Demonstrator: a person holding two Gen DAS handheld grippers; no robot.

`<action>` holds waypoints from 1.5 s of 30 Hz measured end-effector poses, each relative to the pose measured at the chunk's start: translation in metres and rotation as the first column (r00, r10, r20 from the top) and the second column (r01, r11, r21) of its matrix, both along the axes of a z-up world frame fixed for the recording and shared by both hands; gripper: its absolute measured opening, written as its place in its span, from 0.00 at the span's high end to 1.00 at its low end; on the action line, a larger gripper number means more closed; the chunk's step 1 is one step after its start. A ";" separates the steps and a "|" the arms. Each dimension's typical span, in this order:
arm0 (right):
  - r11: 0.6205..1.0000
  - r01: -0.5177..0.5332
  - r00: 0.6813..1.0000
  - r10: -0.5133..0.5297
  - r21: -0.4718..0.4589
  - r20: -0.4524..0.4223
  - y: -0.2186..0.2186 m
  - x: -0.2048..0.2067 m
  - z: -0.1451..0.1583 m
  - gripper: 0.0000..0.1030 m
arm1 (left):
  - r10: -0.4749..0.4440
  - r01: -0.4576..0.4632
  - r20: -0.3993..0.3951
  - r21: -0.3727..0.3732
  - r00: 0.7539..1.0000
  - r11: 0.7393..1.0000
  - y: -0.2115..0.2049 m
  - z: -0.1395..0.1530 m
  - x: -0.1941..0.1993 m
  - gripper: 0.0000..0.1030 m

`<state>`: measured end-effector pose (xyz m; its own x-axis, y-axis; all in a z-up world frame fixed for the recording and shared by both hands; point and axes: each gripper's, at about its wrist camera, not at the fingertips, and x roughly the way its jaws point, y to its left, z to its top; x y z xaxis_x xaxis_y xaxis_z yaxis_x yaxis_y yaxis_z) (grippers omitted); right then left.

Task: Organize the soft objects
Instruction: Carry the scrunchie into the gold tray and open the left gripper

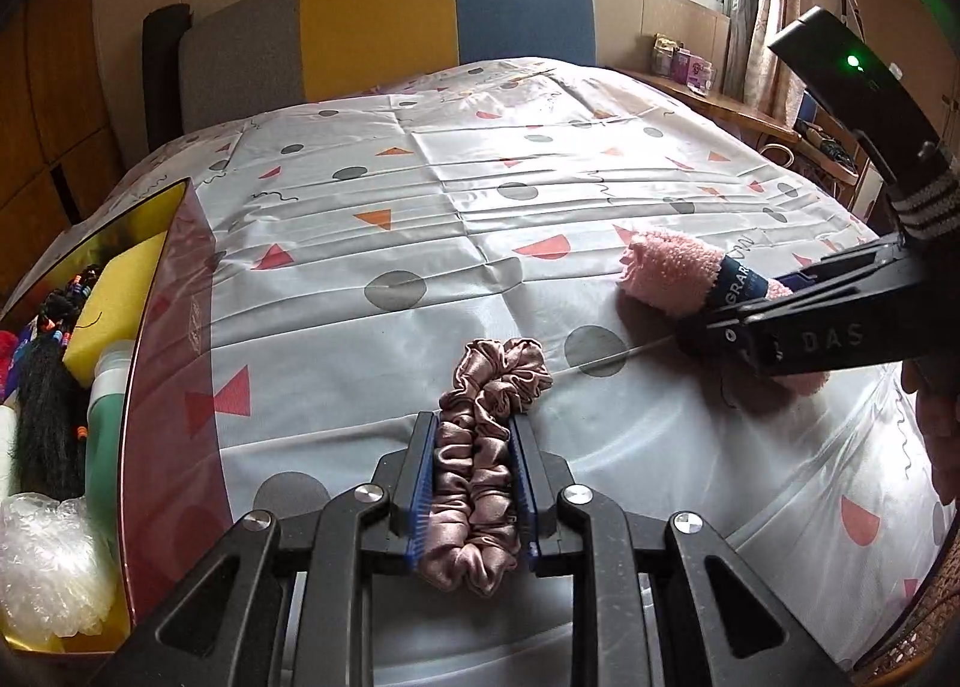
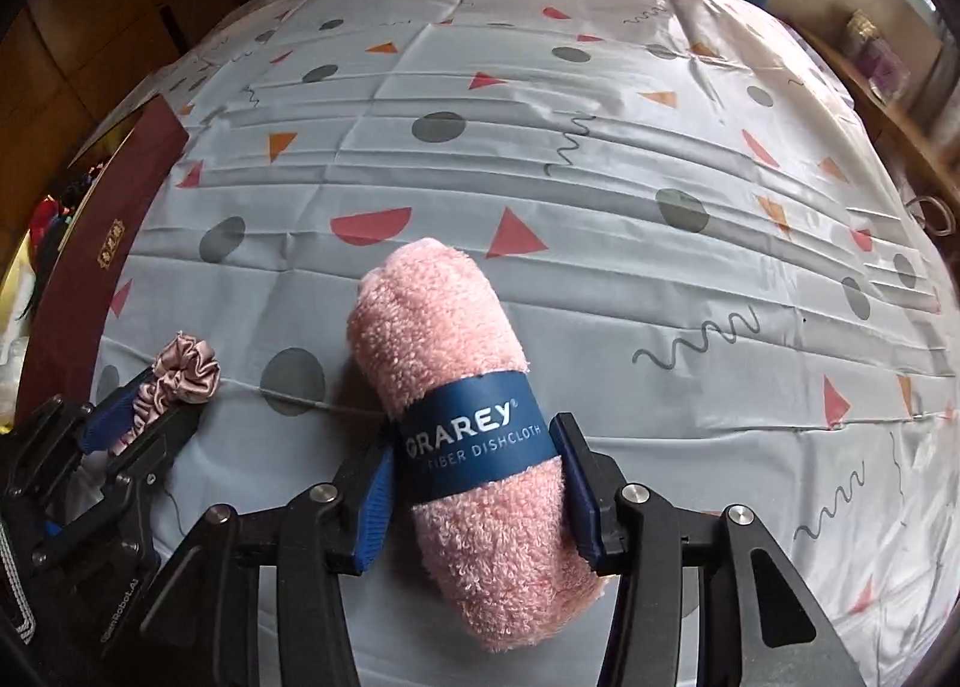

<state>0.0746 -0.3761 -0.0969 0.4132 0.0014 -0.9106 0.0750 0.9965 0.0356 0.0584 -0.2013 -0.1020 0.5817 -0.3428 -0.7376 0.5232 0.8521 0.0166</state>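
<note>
My left gripper (image 1: 473, 429) is shut on a dusty-pink satin scrunchie (image 1: 480, 483), squeezed flat between the blue pads, its far end resting on the patterned bedsheet (image 1: 480, 177). To the right lies a rolled pink dishcloth (image 1: 666, 267) with a dark blue paper band. My right gripper (image 1: 720, 321) comes in from the right and holds it at the band. In the right wrist view the dishcloth (image 2: 432, 315) runs lengthwise between the pads, and the right gripper (image 2: 474, 441) presses on both sides of the band. The scrunchie (image 2: 186, 372) and left gripper (image 2: 150, 393) show at lower left.
A dark red box (image 1: 168, 327) with a gold inside stands at the bed's left edge. It holds a yellow sponge (image 1: 114, 297), a black hairpiece (image 1: 48, 417), a green bottle (image 1: 105, 423) and bubble wrap (image 1: 48, 561). A headboard (image 1: 390, 21) stands behind, a wooden shelf (image 1: 720, 99) at right.
</note>
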 end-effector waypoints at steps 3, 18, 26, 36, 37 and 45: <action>0.999 -0.029 0.999 0.030 -0.039 0.025 0.007 -0.002 -0.001 0.55 | 0.001 -0.001 0.008 0.011 1.000 1.000 0.000 0.000 -0.001 0.78; 0.996 -0.066 0.996 0.068 -0.056 0.049 0.010 0.006 -0.004 0.56 | 0.003 -0.004 0.022 0.041 1.000 0.999 -0.004 0.001 -0.004 0.79; 0.991 -0.087 0.992 0.095 -0.098 0.078 0.016 0.007 -0.004 0.60 | 0.007 -0.007 -0.024 0.002 1.000 1.000 0.002 0.015 -0.006 0.82; 0.993 -0.080 0.992 0.088 -0.084 0.092 0.014 0.005 -0.005 0.58 | -0.033 0.027 -0.041 -0.127 0.999 0.992 0.013 0.063 -0.024 0.82; 0.994 -0.080 0.992 0.087 -0.080 0.092 0.013 0.005 -0.005 0.58 | -0.034 0.028 -0.042 -0.134 0.999 0.991 0.014 0.067 -0.025 0.82; 0.984 -0.103 0.988 0.118 -0.147 0.100 0.021 0.003 -0.005 0.60 | -0.018 0.006 -0.070 -0.168 0.997 0.986 0.032 0.087 -0.028 0.82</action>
